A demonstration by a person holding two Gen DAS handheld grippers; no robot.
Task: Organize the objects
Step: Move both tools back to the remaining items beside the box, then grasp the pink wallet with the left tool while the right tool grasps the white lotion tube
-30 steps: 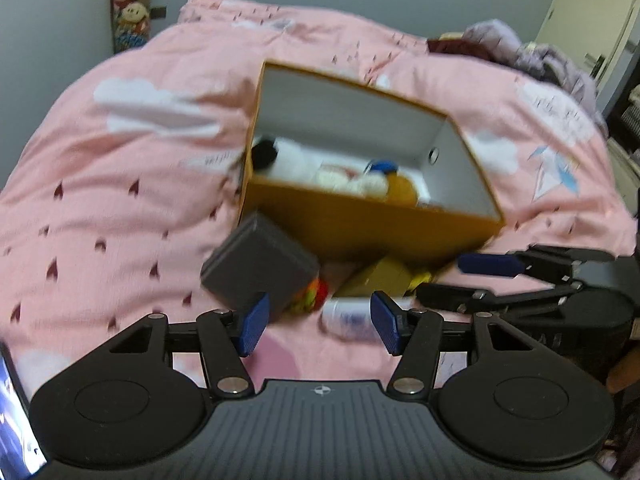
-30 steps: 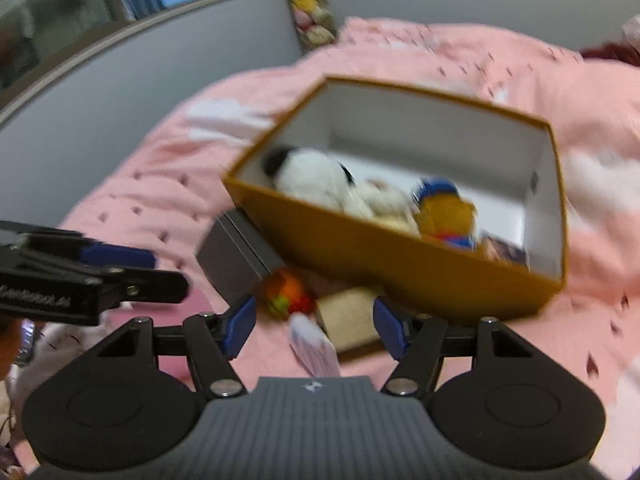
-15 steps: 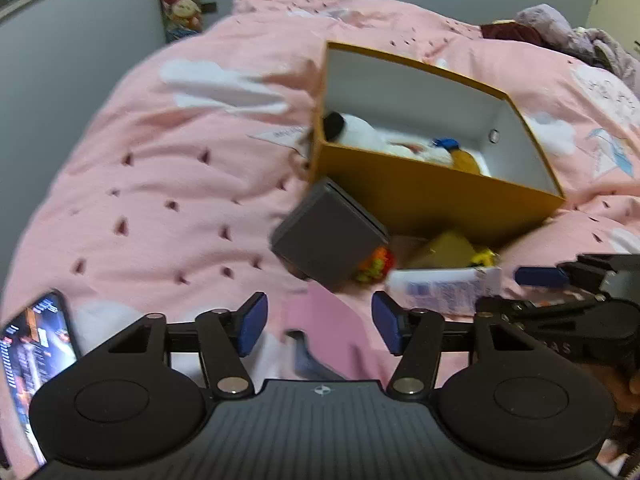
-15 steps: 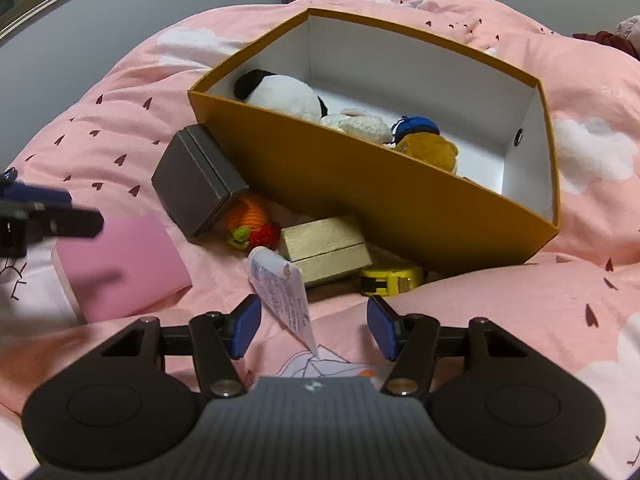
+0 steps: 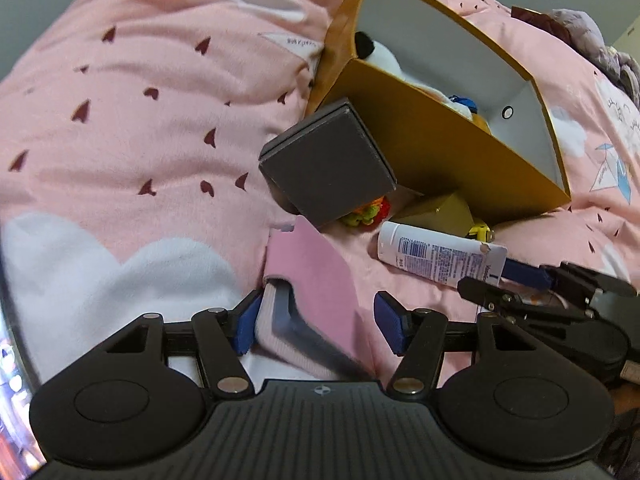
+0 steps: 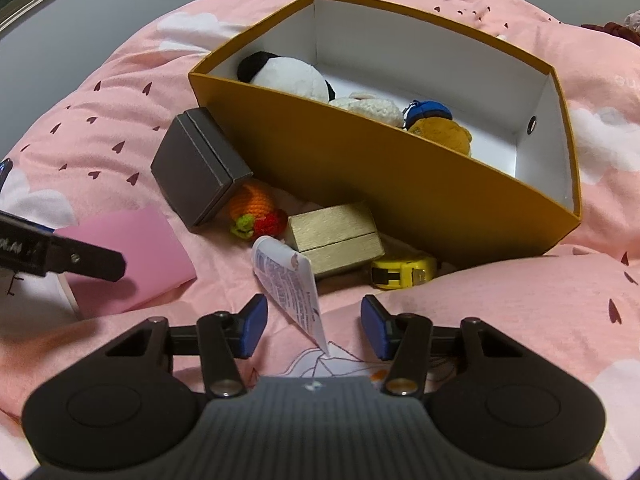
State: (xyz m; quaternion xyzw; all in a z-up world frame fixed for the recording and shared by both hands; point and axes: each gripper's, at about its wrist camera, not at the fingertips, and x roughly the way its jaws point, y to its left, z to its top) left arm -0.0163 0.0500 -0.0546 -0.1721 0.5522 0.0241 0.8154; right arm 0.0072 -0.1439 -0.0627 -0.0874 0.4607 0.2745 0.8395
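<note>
A: Entry, left gripper (image 5: 316, 328): what has changed?

B: It was over the grey box (image 5: 328, 168) and the tube (image 5: 440, 258). It has since swung left and come down over the pink book (image 5: 312, 264), whose near end now sits between its spread fingers.

A: Entry, right gripper (image 6: 314, 330)?

B: It has drawn in low on the tube. The crimped end now lies between its open fingers; before, the tube lay further ahead.

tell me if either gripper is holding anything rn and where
Nothing is held. The left gripper is open around the pink notebook; the right gripper is open around the tube's end.
</note>
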